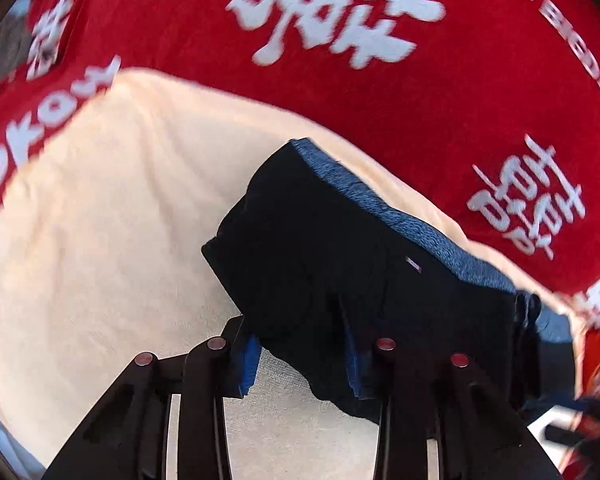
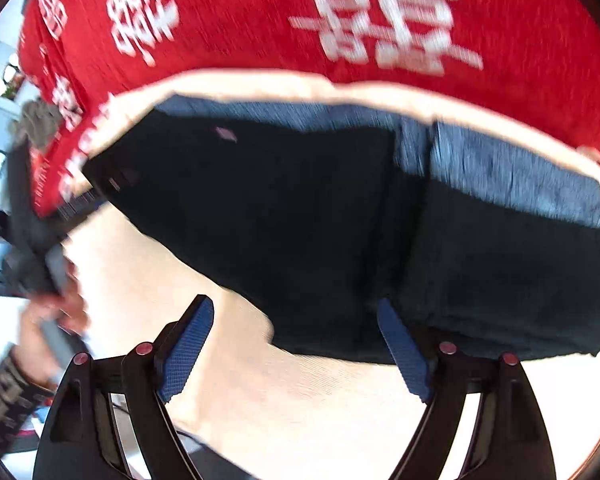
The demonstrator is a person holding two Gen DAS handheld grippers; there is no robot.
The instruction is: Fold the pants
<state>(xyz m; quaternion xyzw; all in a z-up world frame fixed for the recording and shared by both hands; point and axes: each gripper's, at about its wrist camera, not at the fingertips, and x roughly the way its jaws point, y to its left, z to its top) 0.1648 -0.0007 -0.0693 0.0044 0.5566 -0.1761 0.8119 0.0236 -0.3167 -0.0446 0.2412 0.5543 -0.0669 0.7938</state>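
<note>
Dark navy pants (image 1: 324, 256) with a blue fleece lining (image 1: 412, 220) lie folded on a cream cloth (image 1: 100, 220). My left gripper (image 1: 300, 344) points steeply down at their near edge. Its blue pads (image 1: 249, 364) stand close together with a thick fold of the pants pinched between them. In the right wrist view the pants (image 2: 280, 208) stretch across the middle. My right gripper (image 2: 294, 306) is wide open just over their near edge, and its pads (image 2: 188, 352) hold nothing. The left-hand gripper (image 2: 32, 248) shows blurred at the left edge there.
A red blanket (image 1: 380, 112) with white characters covers the surface under and beyond the cream cloth (image 2: 300, 400). A hand (image 2: 56, 320) and a patterned sleeve (image 2: 0, 400) appear at the lower left of the right wrist view. Room clutter shows blurred past the blanket's left edge.
</note>
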